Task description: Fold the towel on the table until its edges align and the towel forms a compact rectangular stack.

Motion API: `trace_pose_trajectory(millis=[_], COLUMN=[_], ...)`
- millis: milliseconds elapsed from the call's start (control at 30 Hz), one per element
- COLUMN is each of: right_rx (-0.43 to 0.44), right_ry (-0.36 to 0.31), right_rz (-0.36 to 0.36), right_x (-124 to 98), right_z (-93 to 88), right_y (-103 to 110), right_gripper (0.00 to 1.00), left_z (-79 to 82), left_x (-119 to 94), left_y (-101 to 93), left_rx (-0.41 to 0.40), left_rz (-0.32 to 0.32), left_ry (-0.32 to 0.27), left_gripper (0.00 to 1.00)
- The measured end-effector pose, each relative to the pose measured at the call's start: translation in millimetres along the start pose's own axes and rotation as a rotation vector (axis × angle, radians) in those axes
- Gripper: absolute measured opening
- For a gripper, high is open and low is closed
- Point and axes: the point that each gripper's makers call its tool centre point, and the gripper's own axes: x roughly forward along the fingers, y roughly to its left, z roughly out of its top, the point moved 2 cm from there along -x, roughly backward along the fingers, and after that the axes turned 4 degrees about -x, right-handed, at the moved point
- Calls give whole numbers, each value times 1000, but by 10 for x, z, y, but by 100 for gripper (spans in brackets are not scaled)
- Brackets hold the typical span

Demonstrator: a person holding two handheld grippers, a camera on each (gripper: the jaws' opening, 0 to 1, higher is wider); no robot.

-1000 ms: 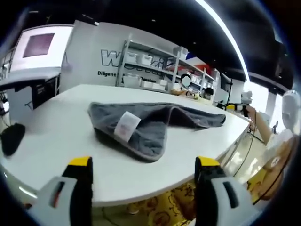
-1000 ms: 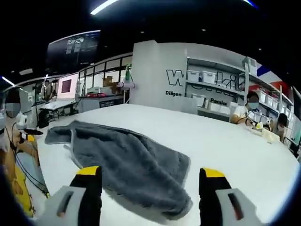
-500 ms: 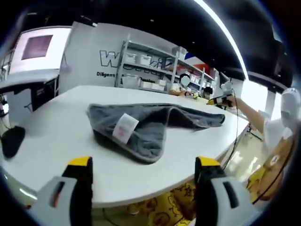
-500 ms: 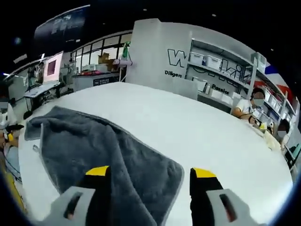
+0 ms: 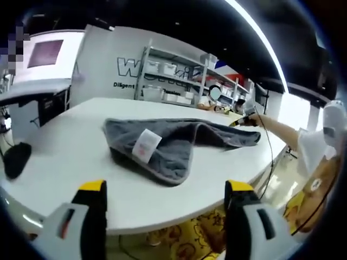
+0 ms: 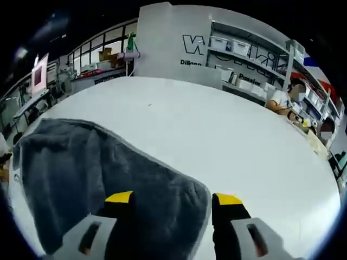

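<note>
Grey towel (image 5: 173, 146) lies rumpled on white table (image 5: 65, 157), white label (image 5: 146, 145) facing up. Left gripper (image 5: 165, 189) released, off the table edge, well short of towel. Right gripper (image 6: 174, 197) released, jaws straddling towel's corner (image 6: 184, 189).

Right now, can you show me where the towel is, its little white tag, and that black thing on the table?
towel (image 6: 103, 184), right gripper view, middle of the grey cloth.
white tag (image 5: 146, 145), left gripper view, centre of the label.
black thing (image 5: 16, 160), left gripper view, its middle.
</note>
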Motion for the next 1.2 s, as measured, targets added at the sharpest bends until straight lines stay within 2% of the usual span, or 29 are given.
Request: trace_pose_trajectory(millis=[233,533,667,767,967,1067,1200], right_rx=[37,90,90,69,12,-15,-67], right_ry=[18,2,-4,-6,-92,-176,-238], right_rz=[-2,10,4,5,-46,-58,-83], right_x=[133,178,155,143,-4,-184,-402], right_z=[-105,-105,-104,-85,237,572,906], right_y=[-75,-72,-51,-18,-55,-72,-100], right_gripper=[53,39,21,13,7,7,7], left_z=[-20,-32,-41,-39,-24,-20,-20], left_x=[-28,-35,-37,-50,-82,-89,-87], left_y=[28,36,29,37,58,74,74], left_rx=[-10,-18,-20,-20,-21,-23,-24], left_rz=[13,19,17,19,26,29,26], left_ry=[0,-5,-6,-9,-18,-23,-27], left_gripper=[94,94,94,94,94,94,94])
